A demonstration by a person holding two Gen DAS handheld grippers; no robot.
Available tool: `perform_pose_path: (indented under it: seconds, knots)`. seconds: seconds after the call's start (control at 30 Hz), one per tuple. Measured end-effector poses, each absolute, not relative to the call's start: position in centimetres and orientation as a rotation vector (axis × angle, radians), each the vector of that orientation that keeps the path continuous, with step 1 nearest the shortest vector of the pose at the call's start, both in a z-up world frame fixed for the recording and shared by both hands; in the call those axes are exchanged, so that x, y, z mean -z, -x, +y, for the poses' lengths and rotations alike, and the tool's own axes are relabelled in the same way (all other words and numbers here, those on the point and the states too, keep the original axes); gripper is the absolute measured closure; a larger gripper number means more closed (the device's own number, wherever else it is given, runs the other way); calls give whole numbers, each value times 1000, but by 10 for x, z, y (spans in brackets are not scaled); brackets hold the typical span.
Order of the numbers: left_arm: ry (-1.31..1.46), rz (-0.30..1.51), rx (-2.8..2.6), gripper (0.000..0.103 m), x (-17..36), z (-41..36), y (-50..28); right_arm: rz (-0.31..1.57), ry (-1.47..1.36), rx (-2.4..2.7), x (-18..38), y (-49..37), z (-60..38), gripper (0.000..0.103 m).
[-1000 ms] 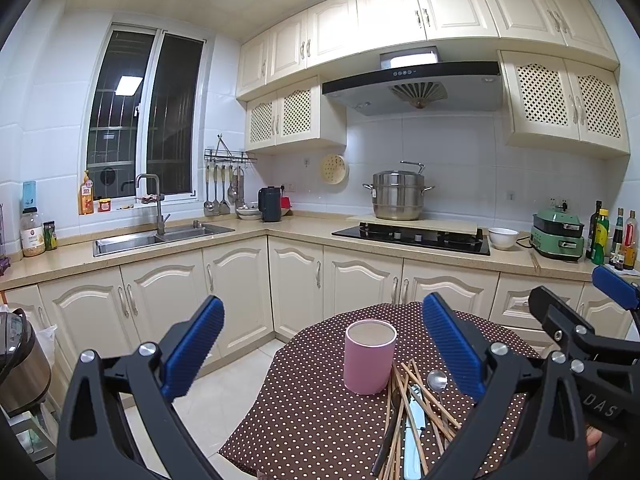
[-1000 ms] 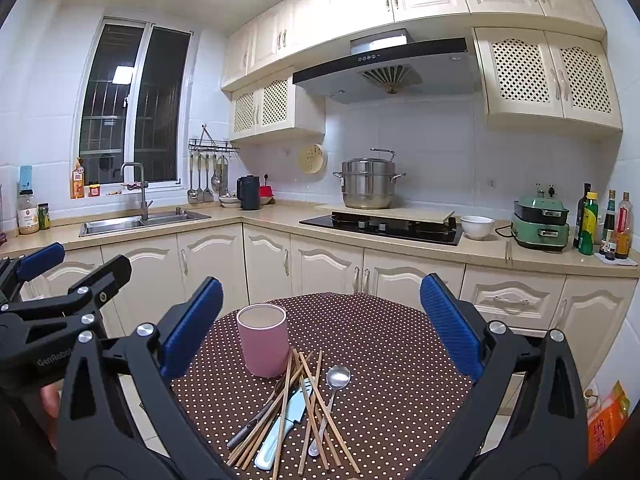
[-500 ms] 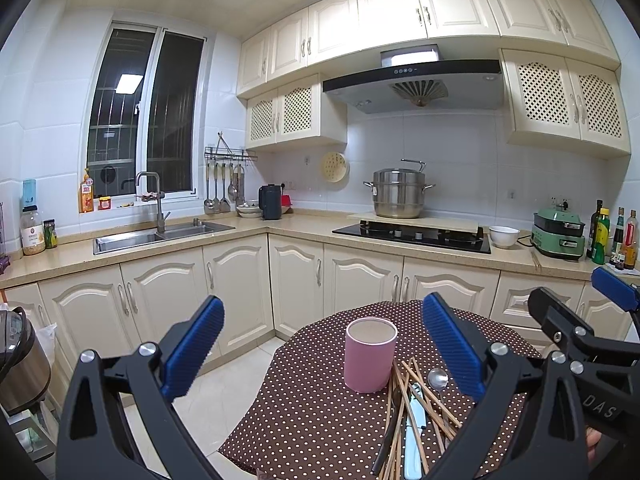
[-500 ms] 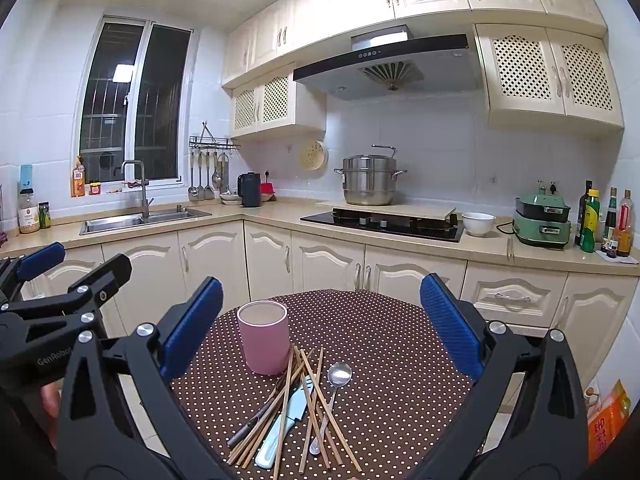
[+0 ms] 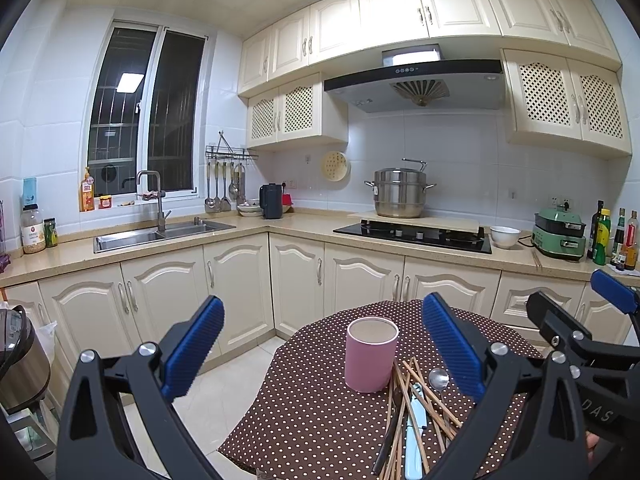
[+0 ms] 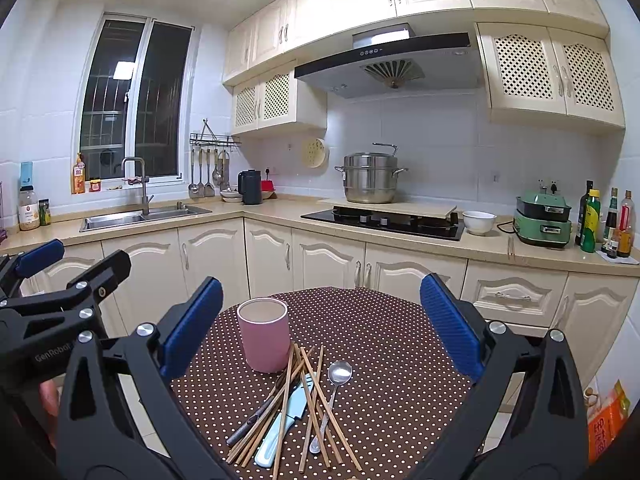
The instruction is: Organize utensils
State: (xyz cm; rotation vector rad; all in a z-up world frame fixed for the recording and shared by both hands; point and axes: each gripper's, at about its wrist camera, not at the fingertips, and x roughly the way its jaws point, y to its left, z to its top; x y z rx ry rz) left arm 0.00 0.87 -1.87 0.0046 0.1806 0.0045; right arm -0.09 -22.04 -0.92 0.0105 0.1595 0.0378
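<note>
A pink cup (image 6: 264, 334) stands upright on a round table with a brown polka-dot cloth (image 6: 384, 328). Just in front of it lies a loose pile of wooden chopsticks (image 6: 316, 396), a metal spoon (image 6: 339, 373), a light-blue-handled knife (image 6: 280, 428) and a dark utensil (image 6: 252, 420). The cup (image 5: 371, 354) and the pile (image 5: 416, 400) also show in the left wrist view. My right gripper (image 6: 320, 328) is open and empty, above the pile. My left gripper (image 5: 320, 344) is open and empty, left of the cup. Each gripper shows at the edge of the other's view.
Cream kitchen cabinets (image 6: 328, 260) and a counter run behind the table, with a sink (image 6: 140, 216), a hob (image 6: 384, 220) with a steel pot (image 6: 370, 178), a white bowl (image 6: 479, 222) and bottles (image 6: 600, 224). Tiled floor (image 5: 224, 396) lies left of the table.
Both views have shifted very slightly; the grippers hold nearly still and stay open. The cup and utensils have not moved.
</note>
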Motion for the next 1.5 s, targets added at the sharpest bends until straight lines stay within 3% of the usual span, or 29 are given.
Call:
perform_pose_path:
  seconds: [1.5]
  knots:
    - [-29,207,-11,6,19,6,-7,176,-20,-53,14,-10,-226,6]
